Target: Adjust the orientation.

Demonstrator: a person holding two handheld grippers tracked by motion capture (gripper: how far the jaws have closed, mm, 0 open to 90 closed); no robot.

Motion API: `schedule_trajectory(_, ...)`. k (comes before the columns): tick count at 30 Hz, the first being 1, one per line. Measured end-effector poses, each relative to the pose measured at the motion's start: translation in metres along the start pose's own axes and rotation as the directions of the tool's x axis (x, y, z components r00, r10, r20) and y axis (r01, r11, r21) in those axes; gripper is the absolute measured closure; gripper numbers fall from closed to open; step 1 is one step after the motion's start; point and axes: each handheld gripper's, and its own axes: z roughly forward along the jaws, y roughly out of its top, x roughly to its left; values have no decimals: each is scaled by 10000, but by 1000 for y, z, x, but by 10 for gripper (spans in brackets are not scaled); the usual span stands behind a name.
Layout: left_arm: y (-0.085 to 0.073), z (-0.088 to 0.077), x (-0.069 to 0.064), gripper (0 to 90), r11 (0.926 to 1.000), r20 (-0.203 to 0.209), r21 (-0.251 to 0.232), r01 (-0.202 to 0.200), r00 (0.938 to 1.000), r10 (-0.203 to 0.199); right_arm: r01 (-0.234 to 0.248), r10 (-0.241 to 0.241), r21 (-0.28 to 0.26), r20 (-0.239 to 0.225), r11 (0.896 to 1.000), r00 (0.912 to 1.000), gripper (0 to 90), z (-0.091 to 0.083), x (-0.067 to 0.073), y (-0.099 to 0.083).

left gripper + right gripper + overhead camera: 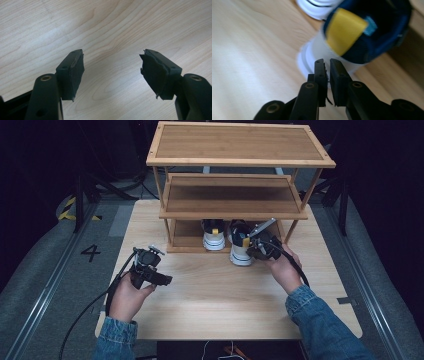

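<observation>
Landmark: the wooden shelf rack (pixel 235 195) standing at the far side of my table (pixel 210 305).
Left shoe (pixel 213 234): white with a yellow heel tab, tucked under the rack's lowest shelf, heel toward me.
Right shoe (pixel 240 250): dark collar, white sole, yellow heel tab, sitting just in front of the rack's bottom edge, beside the first shoe and farther out toward me.
My right tongs (pixel 256 249): at the heel of that outer shoe, just in front of the rack. In the right gripper view the jaws are nearly pressed together with only a thin slit between them and nothing pinched; the blurred shoe (pixel 352 35) lies just beyond the tips.
My left tongs (pixel 159 279): well in front of the rack, to its left, over bare tabletop. Jaws spread wide, empty, with the wood grain (pixel 112 50) showing between them.
</observation>
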Motion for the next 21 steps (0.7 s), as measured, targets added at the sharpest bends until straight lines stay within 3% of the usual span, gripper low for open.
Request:
schedule_trajectory(2,-3,-1,0,342,9999,-29,-35,150,9999,-150,188,-188,25,249,9998,9995,898,1,0,3)
schedule_trajectory(9,-13,-7,4,342,9994,-144,-62,339,9993,-340,103,-124,263,819,9996,9966,890,11,-8,13)
schedule_trajectory(21,-24,-10,11,342,9978,-224,-56,660,9976,-662,-94,88,63,887,9999,9960,889,27,-20,25)
